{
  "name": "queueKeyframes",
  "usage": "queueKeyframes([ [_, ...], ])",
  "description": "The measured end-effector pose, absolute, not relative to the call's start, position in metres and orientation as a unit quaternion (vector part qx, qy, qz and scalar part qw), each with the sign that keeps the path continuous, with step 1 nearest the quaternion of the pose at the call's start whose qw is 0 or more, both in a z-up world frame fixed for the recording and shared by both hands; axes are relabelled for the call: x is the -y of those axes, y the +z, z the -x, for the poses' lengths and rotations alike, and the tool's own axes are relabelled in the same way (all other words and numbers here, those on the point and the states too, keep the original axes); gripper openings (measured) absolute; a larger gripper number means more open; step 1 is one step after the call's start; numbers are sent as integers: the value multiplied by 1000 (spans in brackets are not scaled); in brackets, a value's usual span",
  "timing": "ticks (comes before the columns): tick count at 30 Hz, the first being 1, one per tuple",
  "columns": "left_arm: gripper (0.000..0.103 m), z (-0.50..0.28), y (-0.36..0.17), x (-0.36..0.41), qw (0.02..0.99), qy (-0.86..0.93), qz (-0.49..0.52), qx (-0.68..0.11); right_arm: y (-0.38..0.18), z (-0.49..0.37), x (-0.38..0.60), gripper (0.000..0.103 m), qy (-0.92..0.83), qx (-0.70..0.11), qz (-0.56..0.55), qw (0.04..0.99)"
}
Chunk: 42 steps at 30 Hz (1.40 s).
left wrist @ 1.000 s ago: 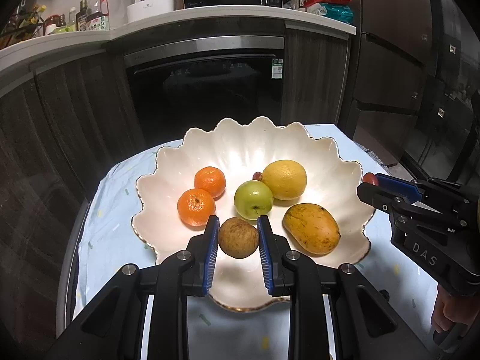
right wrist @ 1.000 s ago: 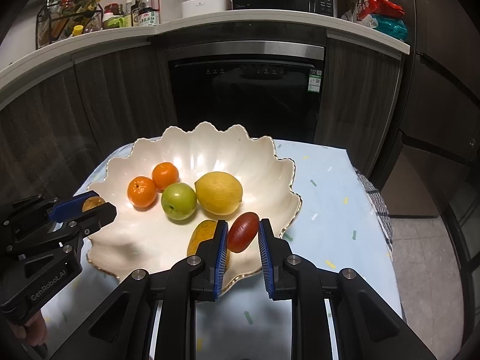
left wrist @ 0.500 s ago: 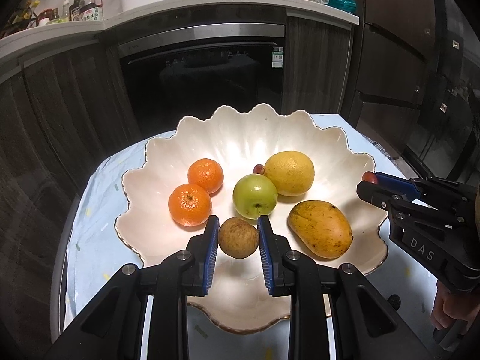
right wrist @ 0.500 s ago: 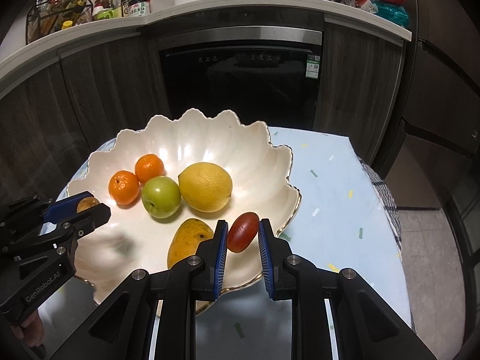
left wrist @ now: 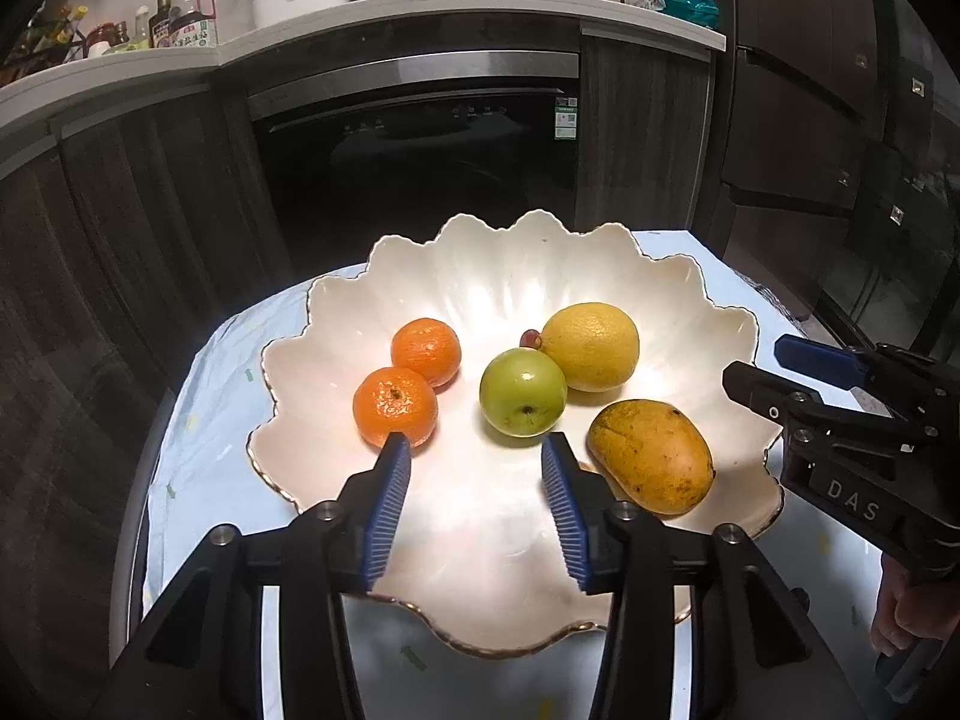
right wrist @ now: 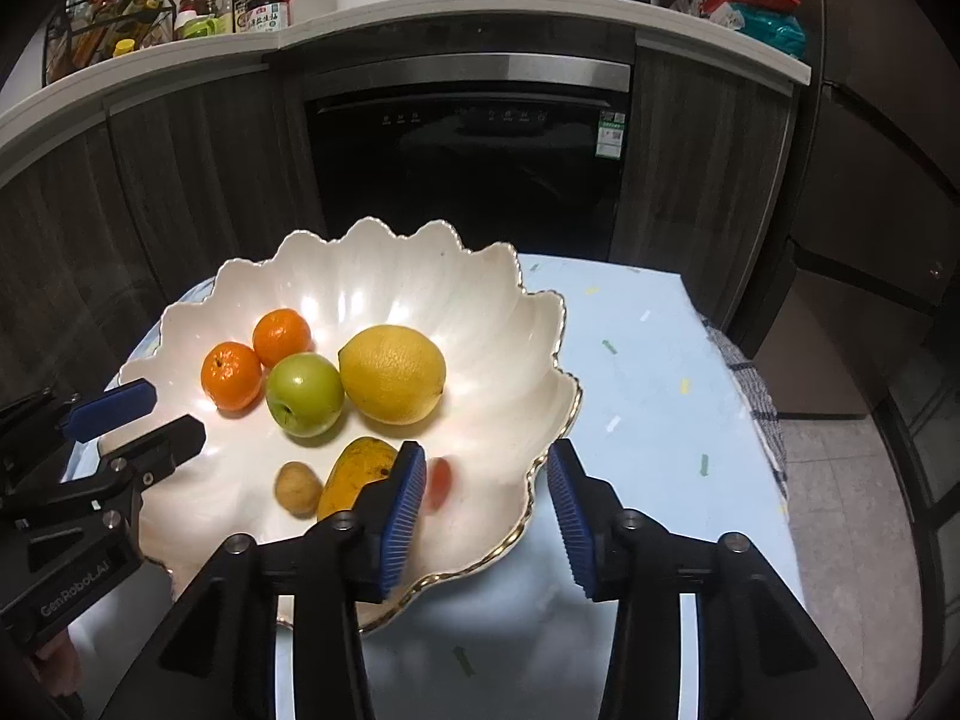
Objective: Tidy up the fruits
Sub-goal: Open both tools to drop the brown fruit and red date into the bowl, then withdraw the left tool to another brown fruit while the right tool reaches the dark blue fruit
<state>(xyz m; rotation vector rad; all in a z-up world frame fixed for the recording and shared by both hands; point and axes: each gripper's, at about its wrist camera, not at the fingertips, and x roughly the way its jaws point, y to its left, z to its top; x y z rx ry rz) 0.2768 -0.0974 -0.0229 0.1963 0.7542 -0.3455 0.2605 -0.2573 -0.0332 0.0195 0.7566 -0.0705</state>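
While both claws gape, left claw, right claw, fruit in bowl

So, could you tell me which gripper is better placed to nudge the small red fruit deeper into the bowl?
Right. The open right gripper hangs just above the blurred red fruit near the bowl rim; the left gripper sits beyond the mango.

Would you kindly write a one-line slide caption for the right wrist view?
Open right hand-held gripper above the scalloped bowl holding tangerines, apple, lemon and mango.
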Motion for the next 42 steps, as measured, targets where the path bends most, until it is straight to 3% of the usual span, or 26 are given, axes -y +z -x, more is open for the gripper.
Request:
queueKeyframes([
  [7, 54, -271, -17, 93, 914, -159, -94, -360, -27, -253, 256, 70, -44, -358, -9, 933],
  [16, 61, -256, -8, 89, 919, -153, -90, -353, -18, -238, 254, 80, -51, -350, -10, 935],
  [24, 71, -235, 2, 87, 923, -149, -87, -344, -10, -217, 253, 80, -54, -341, -12, 938],
  [42, 73, -180, 9, 84, 929, -135, -80, -334, -3, -163, 253, 80, -56, -328, -9, 943],
])
